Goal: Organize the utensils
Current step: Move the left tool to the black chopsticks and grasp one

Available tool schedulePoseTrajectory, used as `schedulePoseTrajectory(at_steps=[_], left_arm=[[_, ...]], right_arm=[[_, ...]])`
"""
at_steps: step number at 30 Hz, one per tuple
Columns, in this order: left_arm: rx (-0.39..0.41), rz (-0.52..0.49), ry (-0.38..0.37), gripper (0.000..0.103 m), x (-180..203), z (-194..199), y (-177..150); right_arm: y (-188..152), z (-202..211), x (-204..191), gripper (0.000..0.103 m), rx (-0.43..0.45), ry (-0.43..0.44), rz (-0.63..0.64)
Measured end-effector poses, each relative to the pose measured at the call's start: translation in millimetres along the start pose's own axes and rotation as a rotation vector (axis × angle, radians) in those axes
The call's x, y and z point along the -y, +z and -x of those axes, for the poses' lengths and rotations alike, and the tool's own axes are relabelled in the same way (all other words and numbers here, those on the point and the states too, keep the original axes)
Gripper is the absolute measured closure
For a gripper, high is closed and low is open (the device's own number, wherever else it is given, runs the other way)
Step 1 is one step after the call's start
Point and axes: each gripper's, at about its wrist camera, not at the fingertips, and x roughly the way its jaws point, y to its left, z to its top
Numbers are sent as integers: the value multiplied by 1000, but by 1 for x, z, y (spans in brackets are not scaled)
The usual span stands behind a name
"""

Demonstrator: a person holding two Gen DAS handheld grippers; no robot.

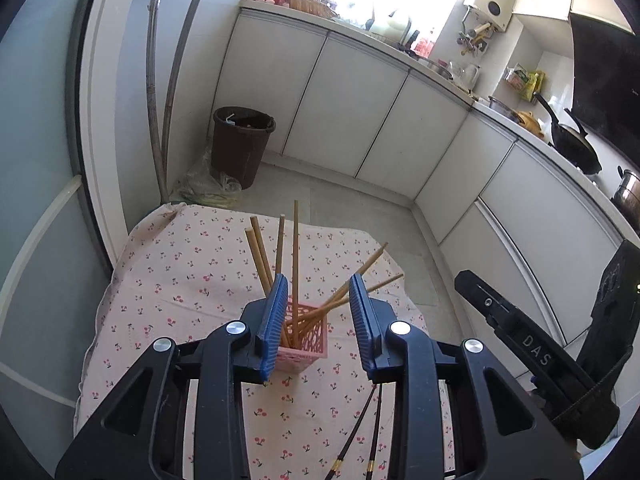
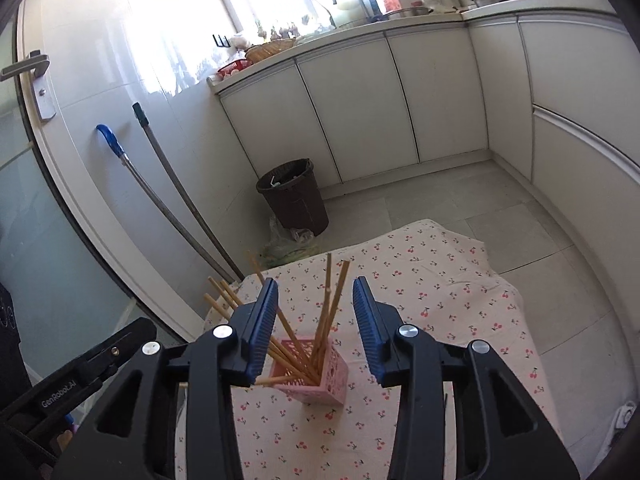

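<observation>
A pink lattice holder (image 1: 306,344) stands on the cherry-print tablecloth (image 1: 180,280) and holds several wooden chopsticks (image 1: 295,256) that fan outward. It also shows in the right wrist view (image 2: 320,380) with its chopsticks (image 2: 328,308). My left gripper (image 1: 318,308) is open and empty, above and just in front of the holder. My right gripper (image 2: 316,312) is open and empty, likewise over the holder. Two dark chopsticks (image 1: 368,432) lie on the cloth near the front, under the left gripper. The right gripper's body (image 1: 528,348) shows at the right of the left wrist view.
A brown waste bin (image 1: 240,144) stands on the floor beyond the table, with a plastic bag (image 1: 208,188) beside it. Two mop handles (image 1: 168,80) lean against the wall. White cabinets (image 1: 360,112) run along the back and right. The table edge (image 2: 500,276) drops to tiled floor.
</observation>
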Motion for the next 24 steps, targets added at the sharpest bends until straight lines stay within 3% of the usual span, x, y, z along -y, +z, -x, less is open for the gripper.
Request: schedulePoseTrajectory(at_steps=[8, 18, 21, 24], left_arm=[[-110, -70, 0, 64, 20, -13, -25], [-246, -179, 3, 51, 44, -43, -62], [-303, -198, 4, 37, 49, -59, -72], [-372, -204, 11, 33, 53, -81, -82]], right_arm=[[-32, 20, 31, 51, -78, -88, 32], [-62, 46, 73, 22, -133, -182, 33], [-73, 54, 90, 19, -162, -200, 8], [-86, 62, 108, 16, -213, -182, -29]])
